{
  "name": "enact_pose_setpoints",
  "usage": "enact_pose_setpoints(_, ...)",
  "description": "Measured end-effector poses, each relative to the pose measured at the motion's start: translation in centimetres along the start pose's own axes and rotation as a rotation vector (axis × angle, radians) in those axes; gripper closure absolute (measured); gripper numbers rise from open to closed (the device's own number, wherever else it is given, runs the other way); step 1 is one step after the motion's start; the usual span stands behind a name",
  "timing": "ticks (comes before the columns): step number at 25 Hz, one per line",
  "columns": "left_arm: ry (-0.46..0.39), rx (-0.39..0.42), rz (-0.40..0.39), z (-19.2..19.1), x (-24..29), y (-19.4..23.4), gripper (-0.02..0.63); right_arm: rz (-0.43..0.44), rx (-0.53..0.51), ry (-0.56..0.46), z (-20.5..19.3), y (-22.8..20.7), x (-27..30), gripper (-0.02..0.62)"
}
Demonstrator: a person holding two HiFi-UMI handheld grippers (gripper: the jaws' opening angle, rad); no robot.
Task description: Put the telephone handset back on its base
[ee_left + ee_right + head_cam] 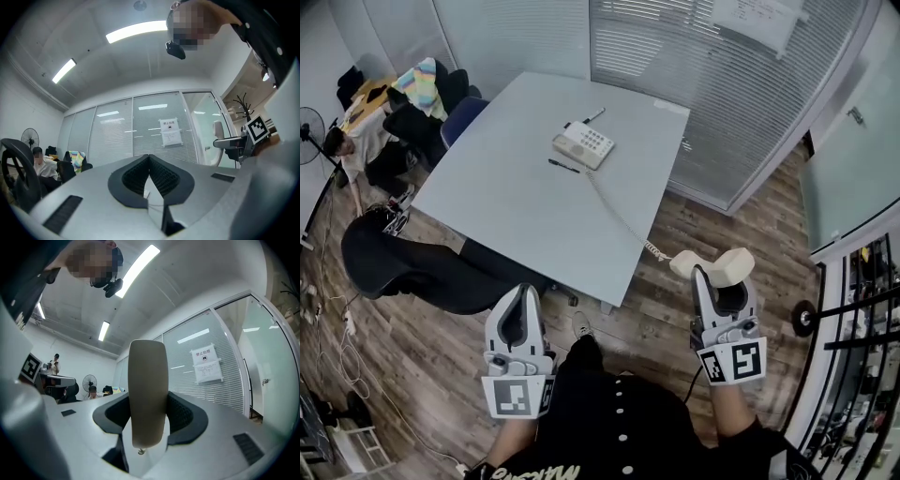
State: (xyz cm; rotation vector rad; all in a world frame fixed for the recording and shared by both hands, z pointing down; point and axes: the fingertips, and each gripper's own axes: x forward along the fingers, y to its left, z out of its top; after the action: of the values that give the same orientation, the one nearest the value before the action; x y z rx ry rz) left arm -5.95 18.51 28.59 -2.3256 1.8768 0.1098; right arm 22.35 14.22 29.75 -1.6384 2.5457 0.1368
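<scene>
View from above of a pale grey tabletop [534, 216] in a glass-walled office with a wood floor [422, 347]. A cream telephone base [583, 145] with a keypad sits towards the far side of the tabletop. One dark pen [594, 115] lies just beyond the base and another [563, 166] lies just in front of it. A cord [619, 214] runs from the base across the tabletop and over its near right corner, ending in coils at the handset [714, 264].

The cream handset is off the tabletop, over the floor beyond the near right corner and well apart from its base. The right gripper [719, 277] is clamped on it. In the right gripper view the handset [148, 390] stands upright between the dark pads [180, 414], which press on it from both sides.

The left gripper [521, 298] is held over the floor in front of the tabletop's near edge. In the left gripper view its jaws are together, the pads [161, 176] meeting at their tips with nothing between them.

A black office chair [403, 267] stands at the tabletop's left. Further left, a person [356, 141] sits near a standing fan [307, 122]. A paper sheet [170, 131] hangs on the slatted glass wall [694, 84] behind the tabletop.
</scene>
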Motion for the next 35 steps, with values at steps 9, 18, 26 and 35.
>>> enact_pose_setpoints(9,-0.010,-0.010,-0.012,-1.6,6.7,3.5,0.591,-0.003,-0.011,0.017,-1.5,-0.9,7.1,0.362)
enact_pose_setpoints(18,-0.021,-0.020,-0.046,-1.9,13.9,8.0,0.591,-0.014,-0.027,0.027,-1.5,-1.0,15.3,0.362)
enact_pose_setpoints(26,-0.012,-0.042,-0.091,-2.2,18.0,10.5,0.591,-0.018,-0.052,0.064,-1.7,-0.9,19.8,0.362)
enact_pose_setpoints(35,0.020,-0.045,-0.016,-4.3,20.0,10.2,0.591,0.077,-0.074,0.105,-3.9,-2.1,22.9,0.362)
